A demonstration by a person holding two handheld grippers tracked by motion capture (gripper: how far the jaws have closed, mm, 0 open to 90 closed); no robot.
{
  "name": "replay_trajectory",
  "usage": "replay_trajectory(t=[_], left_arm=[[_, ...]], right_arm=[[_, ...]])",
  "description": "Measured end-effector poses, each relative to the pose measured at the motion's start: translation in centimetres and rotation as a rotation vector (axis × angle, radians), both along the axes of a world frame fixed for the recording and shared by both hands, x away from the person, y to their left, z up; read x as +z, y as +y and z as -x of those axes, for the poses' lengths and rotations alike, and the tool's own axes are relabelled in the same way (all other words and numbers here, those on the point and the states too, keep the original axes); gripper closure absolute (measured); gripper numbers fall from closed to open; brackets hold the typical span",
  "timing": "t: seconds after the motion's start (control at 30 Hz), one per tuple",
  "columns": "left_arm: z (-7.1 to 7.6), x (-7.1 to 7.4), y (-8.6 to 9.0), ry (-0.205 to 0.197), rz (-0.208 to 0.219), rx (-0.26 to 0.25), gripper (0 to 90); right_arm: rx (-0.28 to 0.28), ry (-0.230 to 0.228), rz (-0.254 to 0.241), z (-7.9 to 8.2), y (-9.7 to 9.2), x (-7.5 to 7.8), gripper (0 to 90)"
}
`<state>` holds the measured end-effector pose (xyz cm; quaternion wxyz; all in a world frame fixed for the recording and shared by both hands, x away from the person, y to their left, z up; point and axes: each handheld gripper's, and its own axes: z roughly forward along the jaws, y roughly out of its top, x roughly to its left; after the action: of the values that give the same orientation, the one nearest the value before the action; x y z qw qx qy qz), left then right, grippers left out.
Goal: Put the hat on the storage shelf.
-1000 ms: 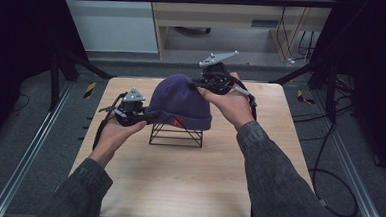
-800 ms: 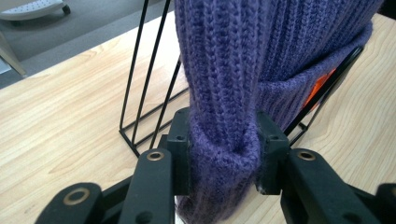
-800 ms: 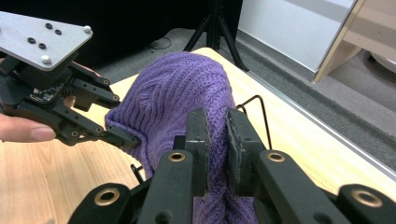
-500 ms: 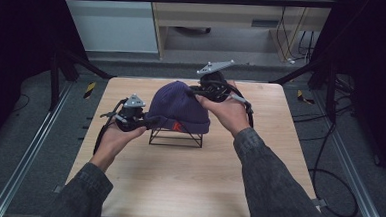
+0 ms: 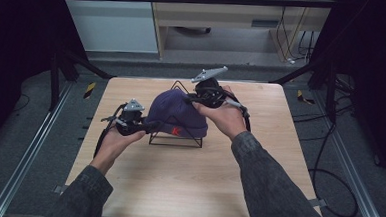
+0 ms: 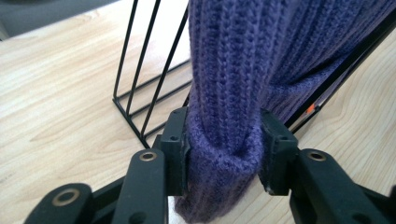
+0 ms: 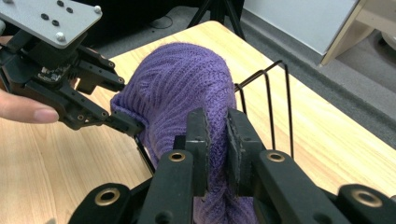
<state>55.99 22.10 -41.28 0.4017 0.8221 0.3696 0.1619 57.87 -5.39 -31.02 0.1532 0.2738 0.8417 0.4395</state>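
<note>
A purple knit hat (image 5: pixel 173 115) with a red mark is draped over a black wire stand (image 5: pixel 175 140) at the middle of the table. My left gripper (image 5: pixel 144 126) holds the hat's left hem. In the left gripper view the folded hem (image 6: pixel 224 154) still touches both pads (image 6: pixel 179 140), though the jaws have just been opening a little. My right gripper (image 5: pixel 197 95) is shut on the hat's far right edge. In the right gripper view a pinch of knit (image 7: pixel 187 88) sits between the narrow jaws, with the left gripper (image 7: pixel 122 102) beyond it.
The light wooden table (image 5: pixel 187 188) has bare surface in front of and beside the stand. Metal frame rails (image 5: pixel 23 154) run along both sides. A cabinet (image 5: pixel 225 20) and floor cables (image 5: pixel 328 160) lie past the table's edges.
Both hands have come down with the hat, which now sits lower over the wire stand. The stand's top wire now pokes out behind the hat.
</note>
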Motion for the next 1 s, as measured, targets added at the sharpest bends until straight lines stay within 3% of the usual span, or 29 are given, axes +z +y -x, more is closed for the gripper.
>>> replay_trajectory(t=[0.33, 0.6, 1.0], left_arm=[[0.0, -1.3, 0.7, 0.042, -0.006, -0.006, 56.9], [0.2, -1.7, 1.2, 0.041, 0.002, -0.009, 54.3], [0.6, -1.6, 1.9, 0.048, -0.019, -0.017, 73.3]], right_arm=[[0.015, 0.017, 0.033, 0.2, 0.9, -1.3, 80.5], [0.018, 0.029, 0.054, 0.2, 1.2, -2.0, 80.3], [0.039, 0.045, 0.064, 0.1, 2.1, -2.7, 79.6]])
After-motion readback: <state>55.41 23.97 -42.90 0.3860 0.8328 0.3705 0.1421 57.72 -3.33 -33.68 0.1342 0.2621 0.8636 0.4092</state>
